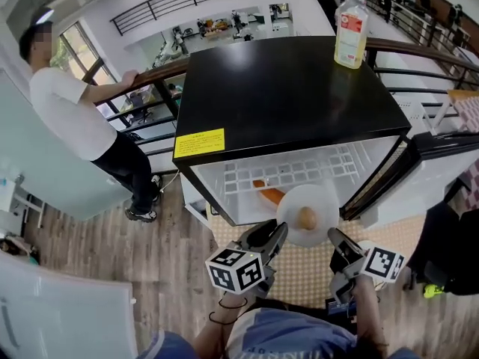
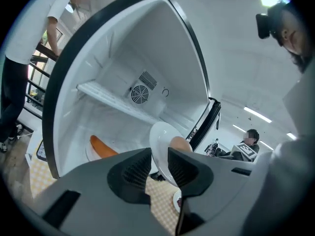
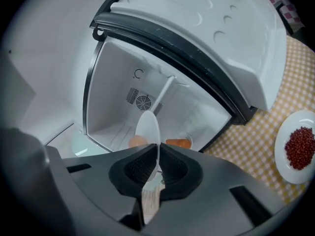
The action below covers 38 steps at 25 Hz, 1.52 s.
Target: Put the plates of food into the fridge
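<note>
A white plate (image 1: 293, 204) with a round brown bun (image 1: 307, 217) on it hangs level in front of the open fridge (image 1: 284, 96). My left gripper (image 1: 275, 238) is shut on the plate's left rim and my right gripper (image 1: 337, 241) on its right rim. In the left gripper view the plate (image 2: 160, 139) runs between the jaws (image 2: 158, 163), with the bun (image 2: 179, 144) above the right one. The right gripper (image 3: 158, 161) pinches the thin plate edge (image 3: 149, 127). A second plate with an orange piece of food (image 1: 271, 195) lies on the fridge floor.
The fridge door (image 1: 441, 163) stands open to the right. A bottle (image 1: 352, 28) stands on the black fridge top. A plate of red beans (image 3: 300, 149) lies on the checked cloth. A person (image 1: 75, 118) leans on the railing at the left.
</note>
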Tool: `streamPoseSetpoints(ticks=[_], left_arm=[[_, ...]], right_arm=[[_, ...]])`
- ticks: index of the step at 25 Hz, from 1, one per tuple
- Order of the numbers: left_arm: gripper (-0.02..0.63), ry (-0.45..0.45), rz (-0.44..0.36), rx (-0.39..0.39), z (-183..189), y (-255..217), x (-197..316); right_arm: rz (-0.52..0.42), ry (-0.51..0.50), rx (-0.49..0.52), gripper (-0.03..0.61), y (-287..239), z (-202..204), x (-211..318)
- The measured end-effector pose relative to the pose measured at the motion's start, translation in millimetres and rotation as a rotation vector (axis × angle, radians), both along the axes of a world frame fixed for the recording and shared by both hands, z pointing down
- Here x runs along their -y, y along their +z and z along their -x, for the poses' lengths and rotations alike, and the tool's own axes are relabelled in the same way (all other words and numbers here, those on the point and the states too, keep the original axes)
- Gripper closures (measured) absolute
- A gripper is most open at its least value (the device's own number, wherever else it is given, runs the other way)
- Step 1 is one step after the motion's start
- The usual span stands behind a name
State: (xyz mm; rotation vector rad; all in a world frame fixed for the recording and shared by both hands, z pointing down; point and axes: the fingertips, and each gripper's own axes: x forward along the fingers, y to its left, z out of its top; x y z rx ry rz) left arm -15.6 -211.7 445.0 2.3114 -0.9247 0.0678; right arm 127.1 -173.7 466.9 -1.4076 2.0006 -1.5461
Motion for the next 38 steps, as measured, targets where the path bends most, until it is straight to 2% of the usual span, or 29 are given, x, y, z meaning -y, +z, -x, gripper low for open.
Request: streamPoseSetpoints(ticks=[3, 4, 8, 14, 17, 27, 34, 38], left_arm=[[0.499, -0.044, -0.021, -0.042, 13.6, -20.8, 6.7], [0.499, -0.058, -0.03, -0.052, 18.2, -26.9, 9.8], [0.499, -0.107, -0.06, -0.034, 35.4, -41.3, 24.2], [0.499, -0.173, -0.075, 0.014, 50.4, -49.8, 47.4], [0.499, -0.216, -0.081, 0.052, 53.7, -53.7, 58.5], [0.499, -0.296, -0.054, 0.081, 52.5, -61.8, 90.6], [0.499, -0.344, -0.033, 0.12, 51.7, -56.7, 106.4], [0.497, -0.349, -0.008, 0.127, 52.1, -50.5, 113.3]], right_arm=[[-0.12, -0.064, 0.086, 0.548, -29.0, 20.6, 21.4], [-0.127, -0.07, 0.087, 0.548, -33.0, 23.0, 26.3], [-0.094, -0.062, 0.046, 0.549, -36.6, 30.0, 43.8], [-0.119, -0.059, 0.096, 0.549, -53.7, 47.1, 75.0], [-0.134, -0.055, 0.087, 0.549, -59.5, 51.1, 91.7], [-0.128, -0.008, -0.007, 0.549, -56.4, 52.9, 129.3], [-0.143, 0.043, 0.018, 0.549, -61.6, 55.7, 140.7], [-0.133, 0.071, -0.001, 0.549, -60.9, 53.9, 145.3]])
